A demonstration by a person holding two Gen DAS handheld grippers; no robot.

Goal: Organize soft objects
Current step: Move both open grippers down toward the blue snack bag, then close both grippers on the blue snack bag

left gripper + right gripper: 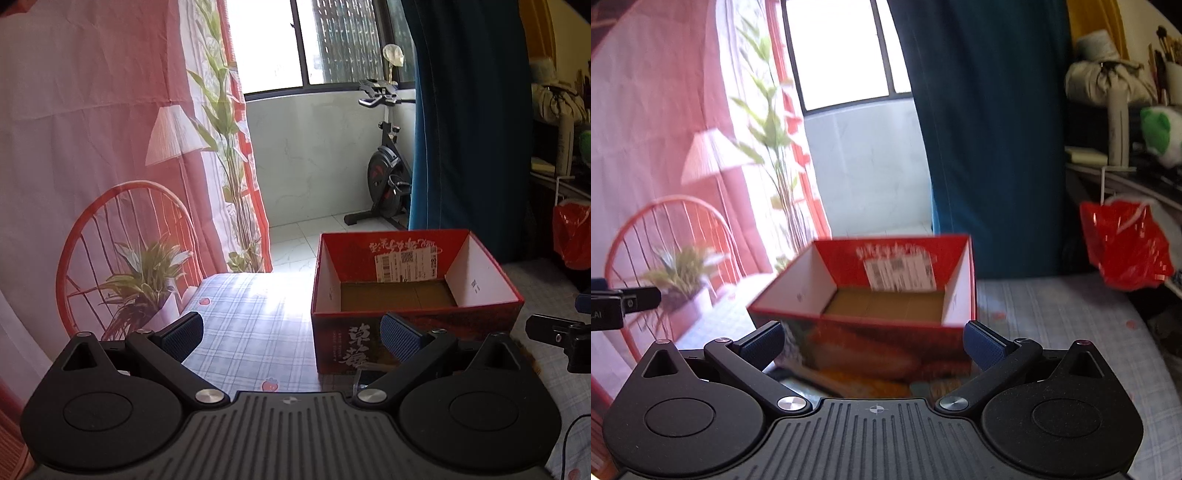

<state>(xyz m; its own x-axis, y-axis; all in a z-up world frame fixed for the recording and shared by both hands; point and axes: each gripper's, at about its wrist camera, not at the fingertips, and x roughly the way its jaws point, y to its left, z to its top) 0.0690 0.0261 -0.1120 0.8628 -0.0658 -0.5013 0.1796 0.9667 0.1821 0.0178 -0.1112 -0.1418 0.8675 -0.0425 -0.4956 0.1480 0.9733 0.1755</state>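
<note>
Both jaws spread, red box [879,291] blurred

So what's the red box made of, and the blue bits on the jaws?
The red box looks like printed cardboard: plain brown floor, white inner walls, glossy red outside, a paper label stuck on. The blue pads look like rubber, with a dotted grip texture, though that's a guess.

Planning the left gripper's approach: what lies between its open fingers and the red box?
Nothing. In the left wrist view only bare checked cloth shows between the left gripper and the red box; its right finger already overlaps the box's front.
</note>
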